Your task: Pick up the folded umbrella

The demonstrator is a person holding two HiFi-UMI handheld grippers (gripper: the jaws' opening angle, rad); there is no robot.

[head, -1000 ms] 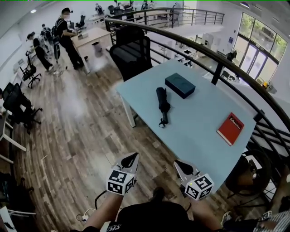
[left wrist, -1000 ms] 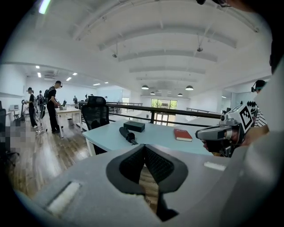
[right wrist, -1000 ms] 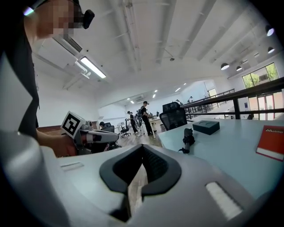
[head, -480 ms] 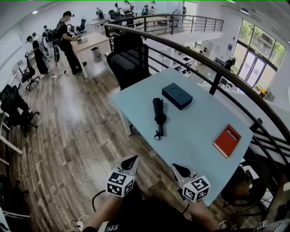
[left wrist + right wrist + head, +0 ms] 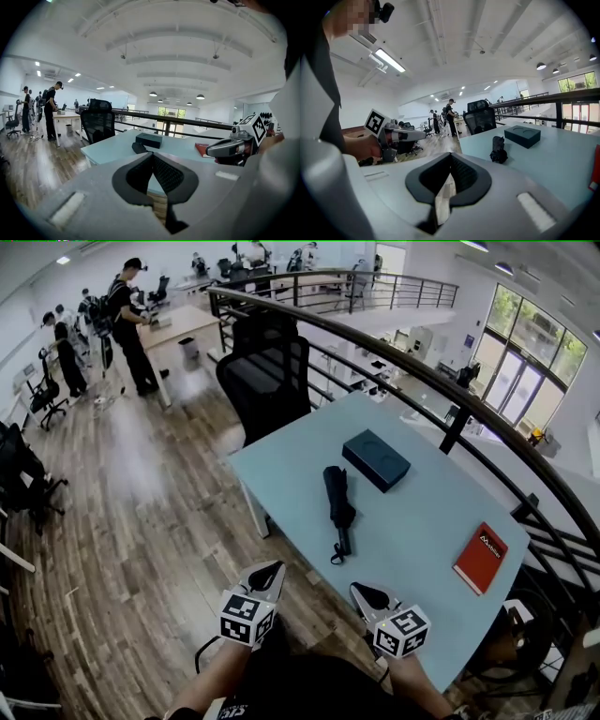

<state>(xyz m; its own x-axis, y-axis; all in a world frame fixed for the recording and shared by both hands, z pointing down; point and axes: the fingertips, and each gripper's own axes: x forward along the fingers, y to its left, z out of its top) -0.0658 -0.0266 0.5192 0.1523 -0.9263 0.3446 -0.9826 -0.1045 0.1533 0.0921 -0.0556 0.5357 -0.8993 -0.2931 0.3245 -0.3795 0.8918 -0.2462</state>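
The folded black umbrella (image 5: 339, 505) lies on the pale blue table (image 5: 412, 521), its wrist strap toward the near edge. It also shows small in the left gripper view (image 5: 138, 148) and in the right gripper view (image 5: 498, 149). My left gripper (image 5: 271, 569) hangs over the wooden floor just short of the table's near edge, shut and empty. Beside it, my right gripper (image 5: 359, 591) is at the table's near edge, also shut with nothing in it. Both point toward the umbrella and are well short of it.
A dark box (image 5: 376, 460) lies just beyond the umbrella, and a red book (image 5: 480, 558) rests near the table's right end. A black office chair (image 5: 267, 381) stands at the far left corner. A railing (image 5: 487, 418) runs behind the table. People stand at desks far off.
The table and umbrella have come nearer in the head view as both grippers were carried forward together toward the table's near edge. Both stayed shut.
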